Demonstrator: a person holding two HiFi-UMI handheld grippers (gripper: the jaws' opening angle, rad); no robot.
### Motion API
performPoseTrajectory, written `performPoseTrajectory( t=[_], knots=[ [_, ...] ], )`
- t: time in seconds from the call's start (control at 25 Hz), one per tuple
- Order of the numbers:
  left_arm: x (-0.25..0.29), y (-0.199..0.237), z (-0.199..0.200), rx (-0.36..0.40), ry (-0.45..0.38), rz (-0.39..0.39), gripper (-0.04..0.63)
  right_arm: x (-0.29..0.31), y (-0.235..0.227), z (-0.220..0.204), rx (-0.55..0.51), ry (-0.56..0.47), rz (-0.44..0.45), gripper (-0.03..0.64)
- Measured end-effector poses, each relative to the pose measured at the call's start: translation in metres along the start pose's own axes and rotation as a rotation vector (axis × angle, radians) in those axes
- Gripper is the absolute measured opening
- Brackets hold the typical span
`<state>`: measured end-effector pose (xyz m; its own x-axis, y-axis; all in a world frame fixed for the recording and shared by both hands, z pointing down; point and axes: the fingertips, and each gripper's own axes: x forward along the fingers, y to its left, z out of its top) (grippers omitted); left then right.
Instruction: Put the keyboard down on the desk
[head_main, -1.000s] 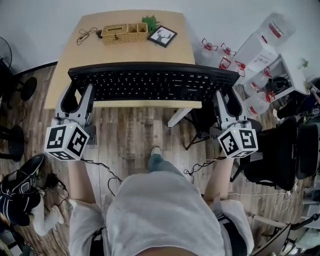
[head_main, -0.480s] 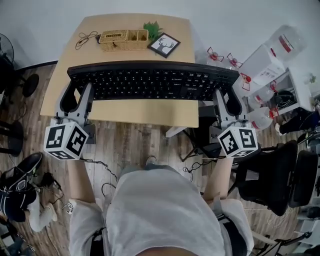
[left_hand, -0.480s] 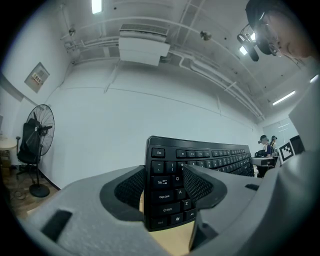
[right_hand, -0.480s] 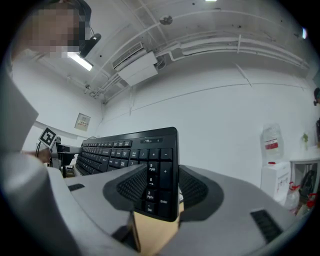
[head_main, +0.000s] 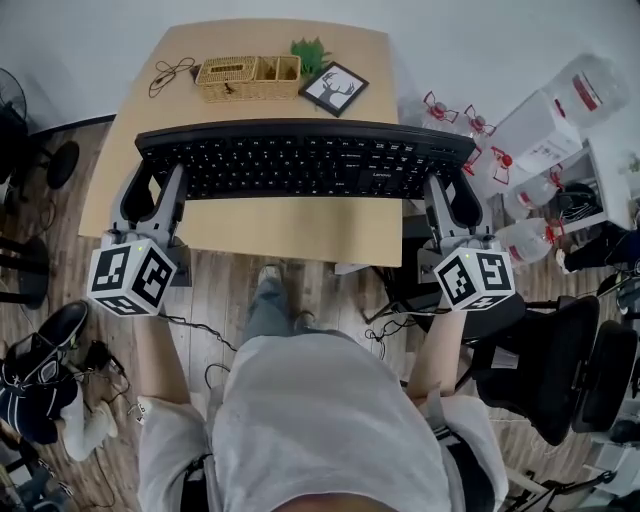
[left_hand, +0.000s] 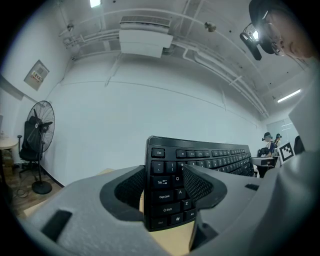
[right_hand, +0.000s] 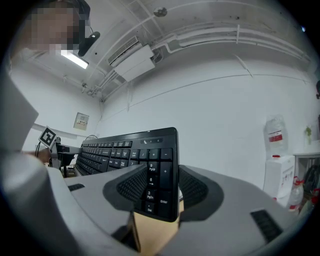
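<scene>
A long black keyboard (head_main: 300, 160) hangs level over the light wooden desk (head_main: 290, 232), held by its two ends. My left gripper (head_main: 152, 192) is shut on its left end, and in the left gripper view the jaws clamp the keyboard (left_hand: 167, 200) at the Caps Lock and Shift keys. The right gripper (head_main: 449, 203) is shut on the right end, pinching the keyboard (right_hand: 161, 165) at the number pad. A band of bare desk shows below the keyboard's front edge. I cannot tell whether the keyboard touches the desk.
At the back of the desk sit a wicker basket (head_main: 248, 76), a small green plant (head_main: 311, 50), a framed picture (head_main: 334, 88) and a coiled cable (head_main: 170, 71). Water jugs (head_main: 588, 92) and a black chair (head_main: 562, 372) stand to the right. Shoes (head_main: 40, 350) lie at the left.
The person has stepped forward, and the keyboard, still held at both ends, now lies farther over the desk. More bare desk shows in front of it.
</scene>
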<state>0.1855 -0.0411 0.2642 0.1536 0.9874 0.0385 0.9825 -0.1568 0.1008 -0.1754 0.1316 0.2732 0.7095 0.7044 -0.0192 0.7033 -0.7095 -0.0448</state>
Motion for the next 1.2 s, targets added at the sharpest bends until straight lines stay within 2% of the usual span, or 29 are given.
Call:
performPoseTrajectory(
  t=[0.12, 0.52, 0.76, 1.2],
  knots=[
    [0.022, 0.011, -0.010, -0.007, 0.018, -0.007, 0.235, 0.020, -0.004, -0.011, 0.004, 0.016, -0.010, 0.184],
    [0.046, 0.022, -0.012, 0.004, 0.076, -0.023, 0.235, 0.037, -0.007, -0.024, 0.036, 0.051, -0.035, 0.184],
    [0.128, 0.077, -0.042, -0.021, 0.170, -0.050, 0.235, 0.118, -0.009, -0.061, 0.066, 0.147, -0.076, 0.184],
    [0.196, 0.115, -0.121, -0.064, 0.375, -0.083, 0.235, 0.167, -0.017, -0.145, 0.147, 0.333, -0.134, 0.184]
  ],
)
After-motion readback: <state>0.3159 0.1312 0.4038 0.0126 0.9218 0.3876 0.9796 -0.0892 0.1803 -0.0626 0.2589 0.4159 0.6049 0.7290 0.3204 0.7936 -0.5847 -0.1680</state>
